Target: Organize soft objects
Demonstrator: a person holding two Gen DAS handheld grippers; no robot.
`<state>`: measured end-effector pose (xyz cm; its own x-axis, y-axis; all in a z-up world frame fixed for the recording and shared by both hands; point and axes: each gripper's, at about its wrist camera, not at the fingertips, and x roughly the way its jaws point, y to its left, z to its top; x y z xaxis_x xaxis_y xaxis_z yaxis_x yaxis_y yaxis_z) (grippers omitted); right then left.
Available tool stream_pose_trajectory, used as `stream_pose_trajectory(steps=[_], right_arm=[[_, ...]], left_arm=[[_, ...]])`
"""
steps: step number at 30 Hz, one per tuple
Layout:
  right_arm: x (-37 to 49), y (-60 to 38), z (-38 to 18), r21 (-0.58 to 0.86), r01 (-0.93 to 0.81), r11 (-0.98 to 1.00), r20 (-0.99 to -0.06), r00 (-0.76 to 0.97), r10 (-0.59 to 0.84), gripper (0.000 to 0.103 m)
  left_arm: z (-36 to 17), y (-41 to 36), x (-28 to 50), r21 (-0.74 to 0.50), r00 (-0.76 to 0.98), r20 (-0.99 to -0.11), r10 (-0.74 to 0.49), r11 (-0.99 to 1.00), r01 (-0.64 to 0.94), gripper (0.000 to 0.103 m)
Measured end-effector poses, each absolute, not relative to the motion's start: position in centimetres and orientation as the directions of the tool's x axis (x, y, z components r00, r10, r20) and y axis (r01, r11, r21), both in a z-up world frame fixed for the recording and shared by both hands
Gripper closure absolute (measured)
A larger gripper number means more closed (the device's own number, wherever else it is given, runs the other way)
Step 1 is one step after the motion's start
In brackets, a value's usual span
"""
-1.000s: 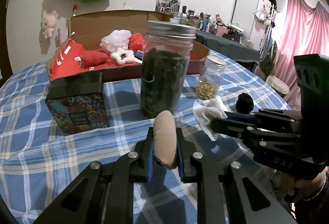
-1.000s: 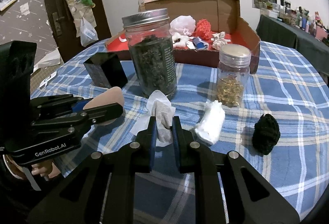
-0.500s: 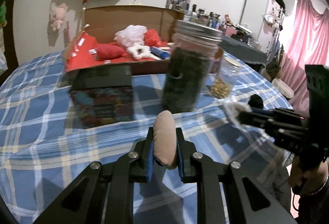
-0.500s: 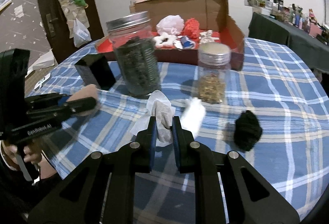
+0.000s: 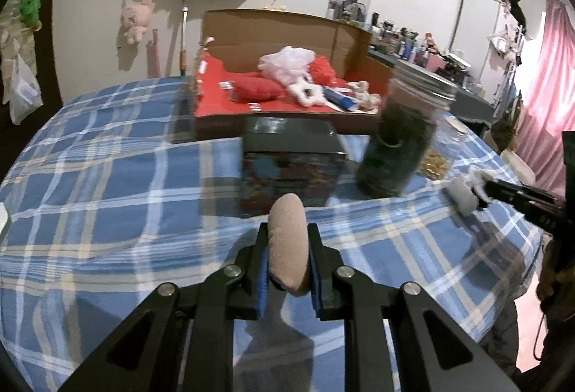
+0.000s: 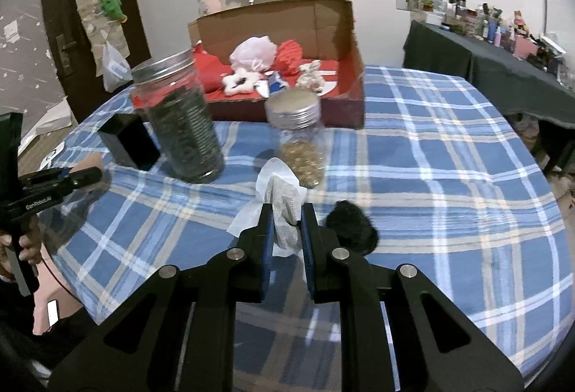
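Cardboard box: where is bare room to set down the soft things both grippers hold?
Inside the cardboard box, the red floor shows bare at the right end beside the small cream toy. The middle is crowded around the white pouf. On the tablecloth, the plaid right of the small jar lies bare.

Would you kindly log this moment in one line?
left gripper: holds sponge | right gripper: holds cloth | box: ahead

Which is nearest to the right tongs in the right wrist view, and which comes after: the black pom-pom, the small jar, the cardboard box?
From the right tongs, shut on a white cloth:
1. Black pom-pom, just to the right on the tablecloth.
2. Small jar, straight ahead behind the cloth.
3. Cardboard box, at the far side of the table.
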<state>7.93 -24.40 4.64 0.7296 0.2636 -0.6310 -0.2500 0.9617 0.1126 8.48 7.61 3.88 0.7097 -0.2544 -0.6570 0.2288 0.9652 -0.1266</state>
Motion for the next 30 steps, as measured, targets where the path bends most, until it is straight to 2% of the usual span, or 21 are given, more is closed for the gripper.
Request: stream_pose_trajectory(steps=[13,30], right_arm=[[11.6,-27.8,5.4,0.136,-0.182,0.974,-0.643,0.732,0.227,0.089],[17.1,-27.8,6.4,-0.015,-0.297,0.955,-0.647,0.731,0.217,0.089]], left_arm=[[3.7,11.6,12.2,-0.115,0.681,-0.694,-0.232,0.970,0.213,0.084],[5.2,11.7,18.0,-0.036,0.648,-0.684,-0.333,0.904,0.426,0.084]])
